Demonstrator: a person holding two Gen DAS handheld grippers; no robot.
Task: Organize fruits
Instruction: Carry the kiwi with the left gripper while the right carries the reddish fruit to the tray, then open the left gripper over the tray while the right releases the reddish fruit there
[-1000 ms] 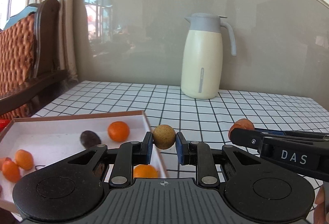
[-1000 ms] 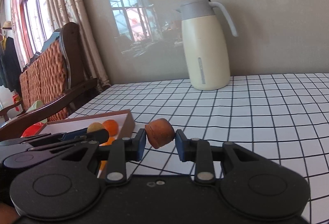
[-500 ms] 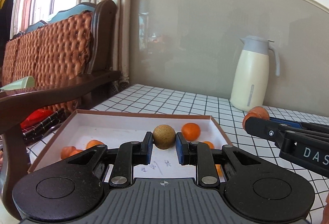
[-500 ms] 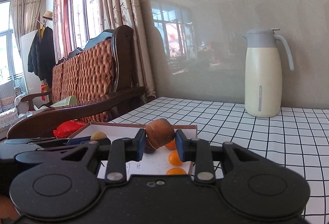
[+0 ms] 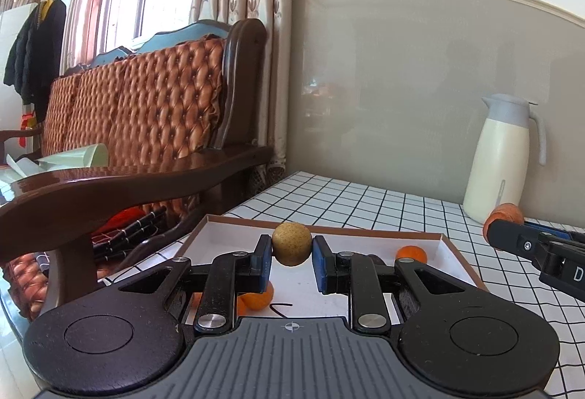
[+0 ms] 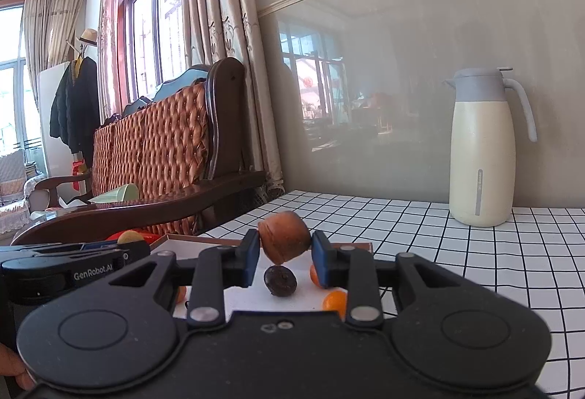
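My left gripper (image 5: 291, 254) is shut on a round tan speckled fruit (image 5: 291, 243), held above the shallow white box with a brown rim (image 5: 369, 230). Small orange fruits (image 5: 411, 253) lie inside that box. My right gripper (image 6: 285, 249) is shut on a reddish-brown fruit (image 6: 284, 241), just over the box (image 6: 360, 247). Below it in the box lie a dark purple fruit (image 6: 280, 281) and orange fruits (image 6: 334, 302). The right gripper's tip with the reddish-brown fruit (image 5: 502, 215) shows at the right of the left wrist view.
A cream jug with a grey lid (image 6: 482, 150) stands at the back of the checked tablecloth (image 6: 457, 252) by the grey wall. A wooden chair with a quilted orange back (image 5: 146, 121) stands close to the table's left side, beside curtains and a window.
Both grippers have swung left with their fruits, from over the bare tablecloth to over the box. The jug has slid to the right of both views.
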